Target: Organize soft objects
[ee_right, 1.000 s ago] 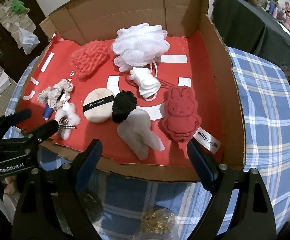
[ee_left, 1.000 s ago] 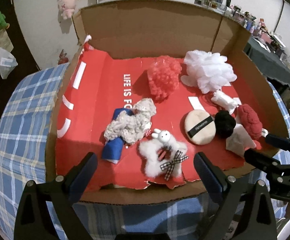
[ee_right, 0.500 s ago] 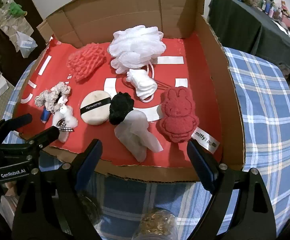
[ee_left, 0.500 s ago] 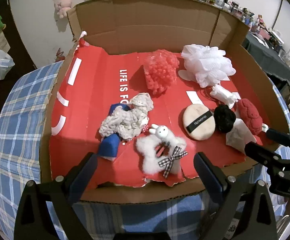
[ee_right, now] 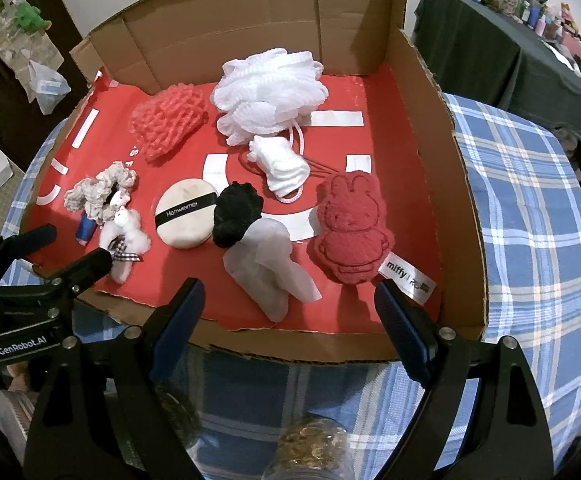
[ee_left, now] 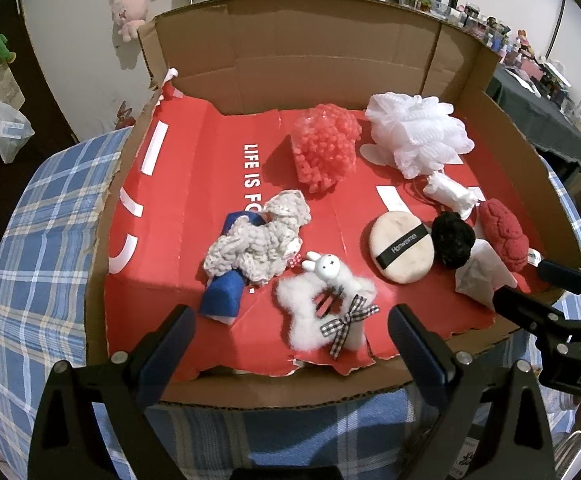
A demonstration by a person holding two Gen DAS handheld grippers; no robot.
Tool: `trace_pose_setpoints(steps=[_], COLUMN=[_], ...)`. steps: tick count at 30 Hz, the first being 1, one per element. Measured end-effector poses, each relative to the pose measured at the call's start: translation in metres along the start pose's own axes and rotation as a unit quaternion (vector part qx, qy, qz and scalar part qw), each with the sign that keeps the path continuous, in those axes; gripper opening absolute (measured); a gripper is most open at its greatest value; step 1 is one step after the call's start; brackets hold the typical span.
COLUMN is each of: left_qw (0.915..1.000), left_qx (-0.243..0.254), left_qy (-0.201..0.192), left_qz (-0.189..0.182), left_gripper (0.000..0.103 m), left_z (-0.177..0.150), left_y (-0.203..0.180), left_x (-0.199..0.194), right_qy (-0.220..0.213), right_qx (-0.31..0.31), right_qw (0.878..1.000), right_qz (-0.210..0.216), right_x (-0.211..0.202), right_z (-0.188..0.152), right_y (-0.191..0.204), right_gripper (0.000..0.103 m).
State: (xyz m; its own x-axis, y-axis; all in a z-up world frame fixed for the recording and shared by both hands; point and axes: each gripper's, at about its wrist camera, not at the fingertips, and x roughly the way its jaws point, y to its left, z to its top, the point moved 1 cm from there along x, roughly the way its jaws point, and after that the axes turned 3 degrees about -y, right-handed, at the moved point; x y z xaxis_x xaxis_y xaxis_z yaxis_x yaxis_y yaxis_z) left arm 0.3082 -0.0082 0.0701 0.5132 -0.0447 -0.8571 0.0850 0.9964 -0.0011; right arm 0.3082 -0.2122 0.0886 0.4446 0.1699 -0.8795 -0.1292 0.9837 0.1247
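Cardboard tray w/ a red liner sits on the plaid-clothed counter, directly ahead of both tools. I'm holding my left hand-held gripper at the near rim, fingers spread wide, nothing between them. Just beyond its tips: a white fluffy bunny clip w/ a checked bow. Slightly further, left of centre: a grey knit scrunchie lying over a blue piece, touching it. Far ahead: a coral mesh puff and a white bath pouf.

My right hand-held gripper is also spread wide and empty, near rim. Ahead of it: a pale translucent pouch, touching a black pompom. Left of that, a round beige powder puff; ahead-right, a red bunny plush; further on, a small white bundle.

All soft items lie inside the tray, loosely spread. Can't tell if that's a finished layout or one awaiting sorting.

For any pick here, my judgement: come in low, close on the item's bulk not its fringe, and lift slowly so touching neighbours don't drag along.
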Motion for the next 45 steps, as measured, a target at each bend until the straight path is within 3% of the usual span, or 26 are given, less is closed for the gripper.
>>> trace_pose_setpoints(steps=[45], left_qw=[1.0], left_qx=[0.001], left_qy=[-0.004], left_qz=[-0.008], left_gripper=[0.099], left_z=[0.0], left_y=[0.0012], left_x=[-0.0025], right_qy=[-0.001], right_qx=[-0.001], right_qw=[1.0], right_qz=[-0.009], right_x=[0.0028], right_z=[-0.0005], right_y=[0.0011], right_gripper=[0.087])
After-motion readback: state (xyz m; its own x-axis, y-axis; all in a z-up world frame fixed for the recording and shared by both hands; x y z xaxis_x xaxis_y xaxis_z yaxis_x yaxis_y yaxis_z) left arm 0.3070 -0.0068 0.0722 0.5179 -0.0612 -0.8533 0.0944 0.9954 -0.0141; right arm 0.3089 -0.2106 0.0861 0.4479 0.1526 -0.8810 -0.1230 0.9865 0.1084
